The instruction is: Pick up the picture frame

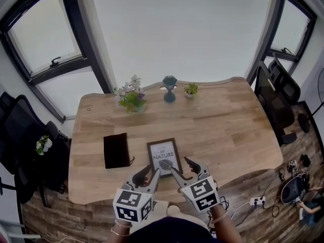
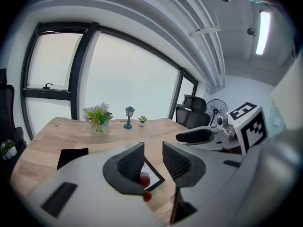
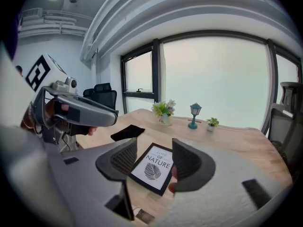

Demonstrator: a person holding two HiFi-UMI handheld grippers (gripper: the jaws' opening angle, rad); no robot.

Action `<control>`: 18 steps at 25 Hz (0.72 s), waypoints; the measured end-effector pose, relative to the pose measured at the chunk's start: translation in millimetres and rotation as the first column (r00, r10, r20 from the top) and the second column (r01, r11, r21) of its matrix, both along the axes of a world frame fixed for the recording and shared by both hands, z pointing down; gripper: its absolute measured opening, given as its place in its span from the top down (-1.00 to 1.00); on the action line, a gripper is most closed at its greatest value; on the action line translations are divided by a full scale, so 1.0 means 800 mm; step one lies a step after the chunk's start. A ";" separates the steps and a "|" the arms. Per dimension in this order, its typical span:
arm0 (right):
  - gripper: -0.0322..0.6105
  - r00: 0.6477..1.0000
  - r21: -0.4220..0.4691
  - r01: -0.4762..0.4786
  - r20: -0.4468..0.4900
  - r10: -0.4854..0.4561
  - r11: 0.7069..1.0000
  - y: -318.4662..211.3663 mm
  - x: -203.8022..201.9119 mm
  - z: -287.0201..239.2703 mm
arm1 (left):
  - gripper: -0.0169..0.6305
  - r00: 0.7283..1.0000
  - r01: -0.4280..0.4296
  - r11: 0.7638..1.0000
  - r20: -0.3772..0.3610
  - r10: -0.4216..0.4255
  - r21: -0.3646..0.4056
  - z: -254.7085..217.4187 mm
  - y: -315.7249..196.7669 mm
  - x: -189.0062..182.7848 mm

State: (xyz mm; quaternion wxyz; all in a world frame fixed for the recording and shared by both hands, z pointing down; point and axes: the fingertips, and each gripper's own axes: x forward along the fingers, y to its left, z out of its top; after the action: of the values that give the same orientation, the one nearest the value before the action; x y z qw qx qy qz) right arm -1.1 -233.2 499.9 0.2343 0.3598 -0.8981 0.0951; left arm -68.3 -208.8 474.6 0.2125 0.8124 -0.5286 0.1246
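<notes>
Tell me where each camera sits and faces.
Head view: on the person's head, looking steeply down at the wooden table and picture frame; shows left gripper, right gripper, wrists.
Left gripper view: on the left gripper, facing across the table toward the windows; shows its open jaws and the right gripper.
Right gripper view: on the right gripper, facing likewise; shows its open jaws and the left gripper.
Shared: all three see the picture frame; both gripper views see it between their jaws.
</notes>
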 end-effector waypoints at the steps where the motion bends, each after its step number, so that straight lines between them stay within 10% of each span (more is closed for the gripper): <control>1: 0.23 1.000 -0.013 0.002 -0.011 -0.002 1.000 -0.002 -0.001 0.008 | 0.59 1.000 -0.004 1.000 -0.001 0.004 -0.007 0.004 -0.004 -0.001; 18: 0.10 0.992 -0.175 -0.052 -0.124 0.030 0.983 -0.066 -0.009 0.120 | 0.34 0.999 0.022 0.977 -0.030 -0.029 -0.214 0.124 -0.066 -0.045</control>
State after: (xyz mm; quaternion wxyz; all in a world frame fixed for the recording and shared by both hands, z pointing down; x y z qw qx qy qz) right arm -8.2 -286.2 595.6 0.3175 0.3611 -0.8625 0.1578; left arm -104.1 -261.5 574.1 0.3087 0.7800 -0.5188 0.1645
